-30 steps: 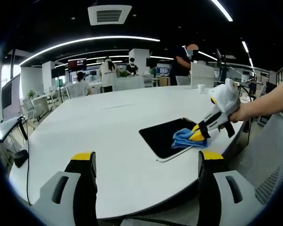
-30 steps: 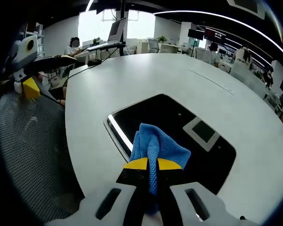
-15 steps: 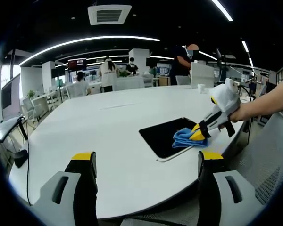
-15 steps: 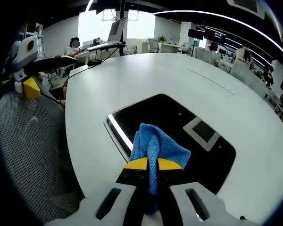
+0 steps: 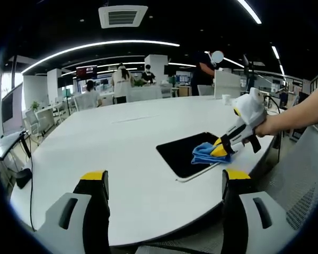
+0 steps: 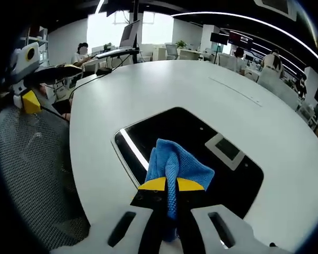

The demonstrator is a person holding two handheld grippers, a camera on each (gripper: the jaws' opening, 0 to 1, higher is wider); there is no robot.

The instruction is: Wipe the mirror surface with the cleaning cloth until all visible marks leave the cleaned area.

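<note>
The mirror (image 6: 201, 143) is a dark, flat rectangular panel with a thin pale edge, lying flat at the centre of the right gripper view and right of centre in the left gripper view (image 5: 183, 151). The cleaning cloth (image 6: 175, 164), blue and bunched, rests on the mirror's near part, at lower centre; in the left gripper view it sits on the mirror's right end (image 5: 203, 153).

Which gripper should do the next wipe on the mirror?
The right gripper. Its jaws are shut on the blue cleaning cloth, which already sits on the mirror. The left gripper hangs open and empty, back off the white table.
</note>
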